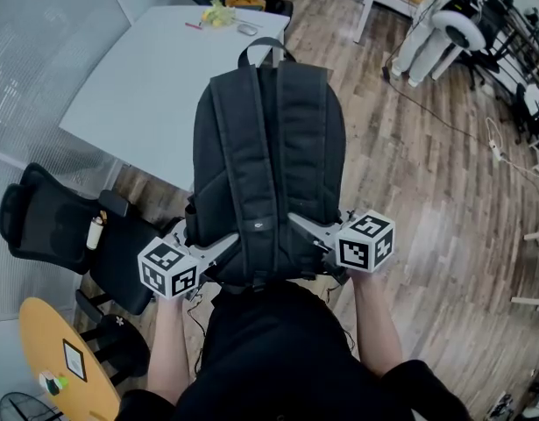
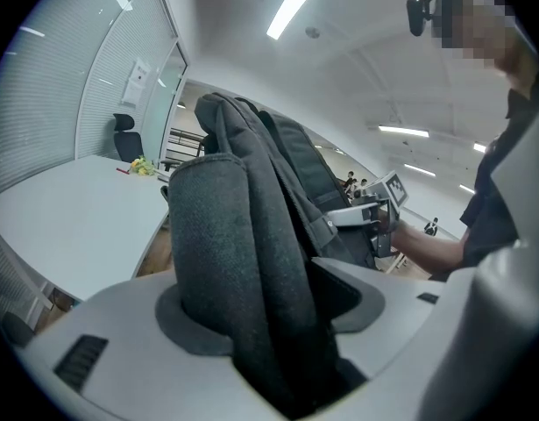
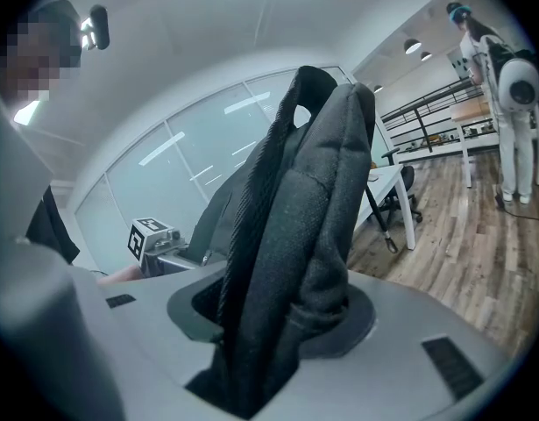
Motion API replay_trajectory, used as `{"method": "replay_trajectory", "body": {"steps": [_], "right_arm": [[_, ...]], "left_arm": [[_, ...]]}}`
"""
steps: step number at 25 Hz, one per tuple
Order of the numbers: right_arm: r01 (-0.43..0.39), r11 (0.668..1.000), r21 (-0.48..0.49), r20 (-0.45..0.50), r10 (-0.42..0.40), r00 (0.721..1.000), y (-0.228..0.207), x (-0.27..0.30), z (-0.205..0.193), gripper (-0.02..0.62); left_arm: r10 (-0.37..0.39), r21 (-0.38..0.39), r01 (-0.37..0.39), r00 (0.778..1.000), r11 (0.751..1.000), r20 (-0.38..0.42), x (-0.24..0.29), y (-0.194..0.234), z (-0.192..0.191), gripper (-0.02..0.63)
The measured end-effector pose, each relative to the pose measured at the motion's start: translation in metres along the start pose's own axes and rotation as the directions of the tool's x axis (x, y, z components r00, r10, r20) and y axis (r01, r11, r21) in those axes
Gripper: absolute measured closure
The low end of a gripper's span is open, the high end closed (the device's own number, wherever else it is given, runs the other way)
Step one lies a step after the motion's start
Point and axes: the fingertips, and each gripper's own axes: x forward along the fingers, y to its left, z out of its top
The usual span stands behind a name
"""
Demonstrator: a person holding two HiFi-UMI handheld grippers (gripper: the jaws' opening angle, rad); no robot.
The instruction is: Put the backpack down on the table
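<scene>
Wood floor [image 1: 427, 174], office. L gripper [image 1: 223, 246]: clamped on backpack [image 1: 269, 165], lower L side, fabric bunched btw jaws. R gripper [image 1: 302, 226]: clamped on backpack's lower R side, same. Backpack: black, upright, straps toward person, held in air by table [image 1: 146, 86] near edge. Black chair [image 1: 50, 217]: L of backpack.

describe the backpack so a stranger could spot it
Start at the white table. By its near corner the black backpack is held upright, pinched low down by the left gripper and right gripper. It's the only bag, shoulder straps facing you.
</scene>
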Motion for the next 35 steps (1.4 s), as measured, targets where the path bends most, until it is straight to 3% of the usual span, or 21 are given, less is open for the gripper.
{"method": "replay_trajectory", "body": {"steps": [10, 23, 35], "right_arm": [[0.032, 0.999, 0.022, -0.038, -0.031, 0.999, -0.028, 0.027, 0.018, 0.403], [0.089, 0.995, 0.033, -0.064, -0.087, 0.994, -0.089, 0.108, 0.096, 0.403], [0.104, 0.994, 0.016, -0.063, -0.103, 0.993, -0.115, 0.190, 0.150, 0.403]], "left_arm": [[-0.034, -0.043, 0.034, 0.999, 0.999, -0.006, 0.022, 0.038, 0.012, 0.342], [-0.094, -0.064, 0.093, 0.996, 0.994, -0.004, 0.063, 0.147, 0.072, 0.342], [-0.105, -0.037, 0.106, 0.994, 0.994, 0.011, 0.067, 0.243, 0.111, 0.342]]}}
